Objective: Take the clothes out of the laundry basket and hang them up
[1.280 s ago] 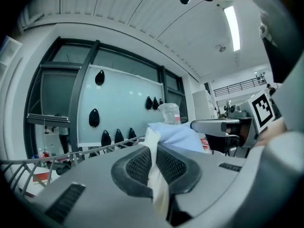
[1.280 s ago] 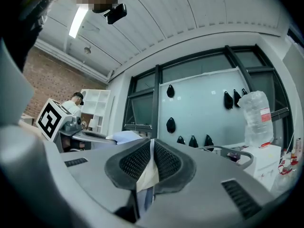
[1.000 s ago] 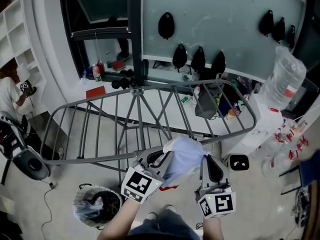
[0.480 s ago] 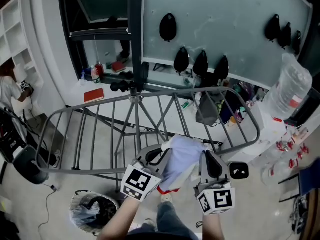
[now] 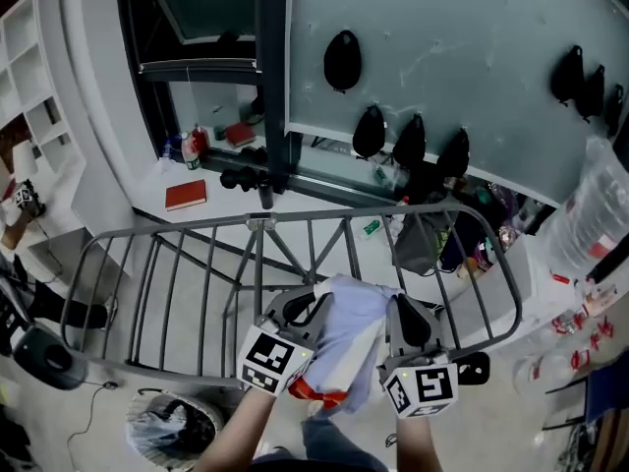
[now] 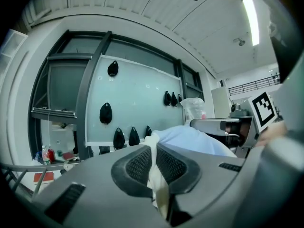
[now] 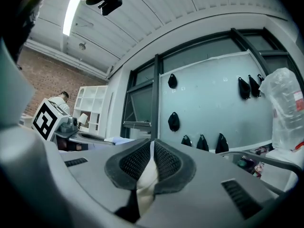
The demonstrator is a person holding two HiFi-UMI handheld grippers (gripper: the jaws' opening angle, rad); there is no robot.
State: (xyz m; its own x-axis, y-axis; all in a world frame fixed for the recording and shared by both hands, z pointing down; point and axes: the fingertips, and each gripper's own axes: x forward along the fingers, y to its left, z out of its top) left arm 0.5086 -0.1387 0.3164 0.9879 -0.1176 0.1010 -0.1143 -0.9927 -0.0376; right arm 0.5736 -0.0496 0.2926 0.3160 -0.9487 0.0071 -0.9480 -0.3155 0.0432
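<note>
A pale blue garment (image 5: 346, 334) with a red trim hangs between my two grippers, just above the near rail of the grey metal drying rack (image 5: 295, 226). My left gripper (image 5: 301, 309) is shut on the garment's left edge; its cloth (image 6: 155, 177) shows pinched between the pads. My right gripper (image 5: 407, 321) is shut on the right edge, with a fold of white cloth (image 7: 146, 177) squeezed between its pads. The laundry basket (image 5: 175, 427) stands on the floor at the lower left, with dark and pale clothes in it.
Black rounded objects (image 5: 342, 59) hang on the frosted glass panel beyond the rack. A red book (image 5: 186, 195) lies on a white ledge. A big clear water bottle (image 5: 601, 214) stands at right. A person (image 5: 14, 206) is at the far left by white shelves (image 5: 29, 96).
Both grippers have carried the garment forward, and they now hang over the rack's near rail. The basket has slid back toward the lower left corner of the head view.
</note>
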